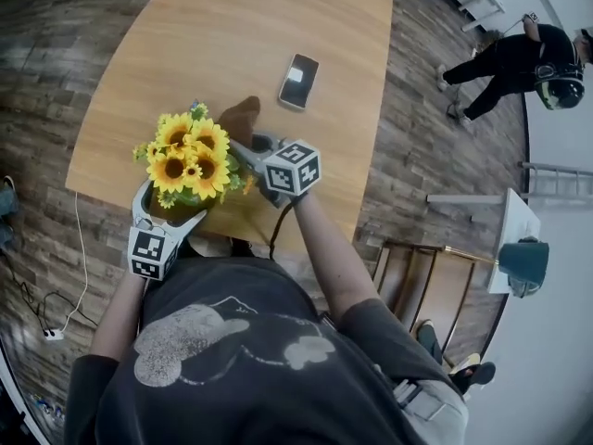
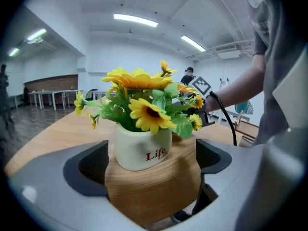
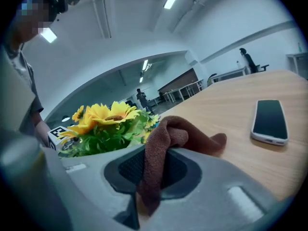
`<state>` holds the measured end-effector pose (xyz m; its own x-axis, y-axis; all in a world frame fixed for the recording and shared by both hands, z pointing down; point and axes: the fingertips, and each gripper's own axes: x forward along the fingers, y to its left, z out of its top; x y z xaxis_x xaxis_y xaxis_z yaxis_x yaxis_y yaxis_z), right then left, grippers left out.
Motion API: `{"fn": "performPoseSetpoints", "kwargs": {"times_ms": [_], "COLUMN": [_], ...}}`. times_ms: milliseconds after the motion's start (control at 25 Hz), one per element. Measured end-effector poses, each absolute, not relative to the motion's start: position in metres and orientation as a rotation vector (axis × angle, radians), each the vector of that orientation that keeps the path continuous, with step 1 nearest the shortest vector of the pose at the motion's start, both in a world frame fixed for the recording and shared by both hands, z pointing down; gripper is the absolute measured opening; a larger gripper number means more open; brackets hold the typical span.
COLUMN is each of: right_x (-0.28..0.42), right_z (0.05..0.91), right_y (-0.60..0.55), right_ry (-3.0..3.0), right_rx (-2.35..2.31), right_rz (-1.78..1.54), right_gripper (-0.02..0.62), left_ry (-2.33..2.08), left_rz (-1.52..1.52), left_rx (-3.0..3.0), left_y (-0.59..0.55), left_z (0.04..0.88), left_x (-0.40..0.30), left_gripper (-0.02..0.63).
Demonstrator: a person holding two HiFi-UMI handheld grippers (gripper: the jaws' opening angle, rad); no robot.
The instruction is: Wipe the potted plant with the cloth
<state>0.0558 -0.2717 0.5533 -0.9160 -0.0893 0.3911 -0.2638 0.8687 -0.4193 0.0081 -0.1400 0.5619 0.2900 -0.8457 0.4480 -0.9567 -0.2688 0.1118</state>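
On the desk (image 1: 232,26), near its 6 o'clock edge, the potted plant (image 1: 190,160) is stood. Its white pot (image 2: 142,150) is framed by the spread jaws of the left gripper (image 1: 171,209), with no pressing seen. At 1 o'clock of the plant the cloth (image 3: 168,129) is pinched by the jaws of the right gripper (image 3: 155,172). If the wipe is pushed hard while the pot is unclamped, it may be tipped or slid off the near edge. Petals may be snagged by the loose fold, and the phone (image 1: 298,82), at 1 o'clock, may be struck.
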Motion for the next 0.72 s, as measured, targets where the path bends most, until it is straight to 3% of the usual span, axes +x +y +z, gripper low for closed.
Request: {"fn": "performPoseSetpoints", "kwargs": {"times_ms": [720], "right_x": [0.067], "right_z": [0.565], "right_y": [-0.187], "right_ry": [-2.622], "right_rx": [-0.136], "right_rz": [0.573], "right_gripper": [0.054], "left_ry": [-1.949], "left_rz": [0.404], "left_rx": [1.961], "left_y": [-0.168], "left_z": [0.561], "left_x": [0.015], "left_gripper": [0.62]}}
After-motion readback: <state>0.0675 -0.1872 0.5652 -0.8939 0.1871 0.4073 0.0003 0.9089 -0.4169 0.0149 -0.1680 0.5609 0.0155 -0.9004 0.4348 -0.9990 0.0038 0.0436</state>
